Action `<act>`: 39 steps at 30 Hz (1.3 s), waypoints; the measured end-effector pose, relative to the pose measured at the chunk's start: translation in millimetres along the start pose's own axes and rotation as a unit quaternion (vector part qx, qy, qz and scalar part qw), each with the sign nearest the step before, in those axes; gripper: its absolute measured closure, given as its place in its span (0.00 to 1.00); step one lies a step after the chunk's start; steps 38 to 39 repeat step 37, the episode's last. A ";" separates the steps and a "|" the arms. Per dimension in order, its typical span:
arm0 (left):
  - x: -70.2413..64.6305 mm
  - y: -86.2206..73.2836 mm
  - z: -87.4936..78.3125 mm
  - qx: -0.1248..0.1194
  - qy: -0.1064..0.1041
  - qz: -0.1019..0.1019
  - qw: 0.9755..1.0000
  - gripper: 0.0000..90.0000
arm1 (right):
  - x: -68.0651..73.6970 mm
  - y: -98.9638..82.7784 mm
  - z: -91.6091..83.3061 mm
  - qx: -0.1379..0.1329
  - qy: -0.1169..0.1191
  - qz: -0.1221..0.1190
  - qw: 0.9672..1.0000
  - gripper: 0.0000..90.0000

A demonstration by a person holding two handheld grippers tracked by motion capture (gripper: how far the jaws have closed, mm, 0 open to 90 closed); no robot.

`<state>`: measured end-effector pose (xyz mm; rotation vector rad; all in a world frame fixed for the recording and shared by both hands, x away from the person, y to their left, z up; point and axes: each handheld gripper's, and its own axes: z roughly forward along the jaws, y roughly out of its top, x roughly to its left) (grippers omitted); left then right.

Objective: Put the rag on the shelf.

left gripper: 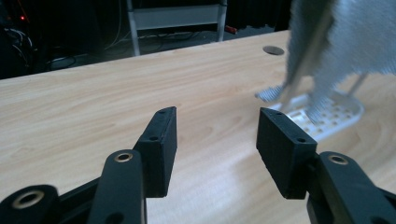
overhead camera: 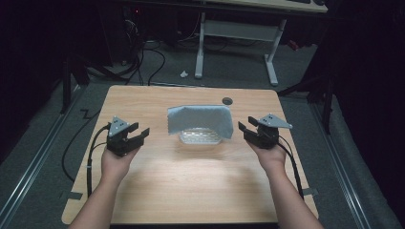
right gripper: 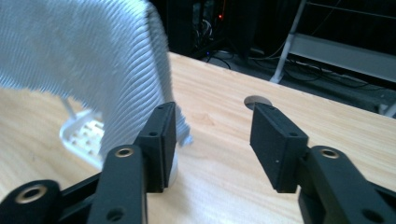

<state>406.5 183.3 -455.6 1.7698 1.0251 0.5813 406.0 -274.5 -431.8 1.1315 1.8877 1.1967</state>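
Two tools, both with jaws spread wide and nothing between them, sit either side of the work. Biggest thing first: the desk (overhead camera: 191, 191), pale wood, mostly bare. Next, the cloth (overhead camera: 200, 119), grey-blue, draped over a small white rack (overhead camera: 200, 137) toward the far edge of the desk, about midway between the left and right edges; its right side hangs lower than its left. The left tool (overhead camera: 139, 132) is released and stands apart from the cloth on the left; the right tool (overhead camera: 243, 128) is released too, just beside the hanging right edge.

Judging by this, the drape looks set and the hands are clear of it. To finish well, I'd keep both tools level and draw them away sideways, so no jaw snags the fringe; in the right gripper view the cloth (right gripper: 93, 60) hangs very close to one jaw, so that is the snag risk.

Smaller bits: a round cable hole (overhead camera: 227, 100) near the far edge, behind the rack, clear of the work. Another desk frame (overhead camera: 236, 33) stands on the floor beyond, well apart.
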 end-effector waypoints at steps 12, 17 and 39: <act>-38.0 -43.9 -18.7 0.037 -0.042 0.007 0.998 0.50 | 34.9 -24.4 -38.5 0.010 -0.006 -0.033 0.999 0.49; -79.1 -69.6 -17.0 0.092 -0.066 0.039 0.993 0.47 | 56.1 -60.2 -53.5 0.040 -0.005 -0.027 0.999 0.47; -129.2 -91.9 -18.0 0.114 -0.126 0.052 0.984 0.43 | 94.8 -113.0 -64.6 0.080 0.028 -0.036 0.996 0.47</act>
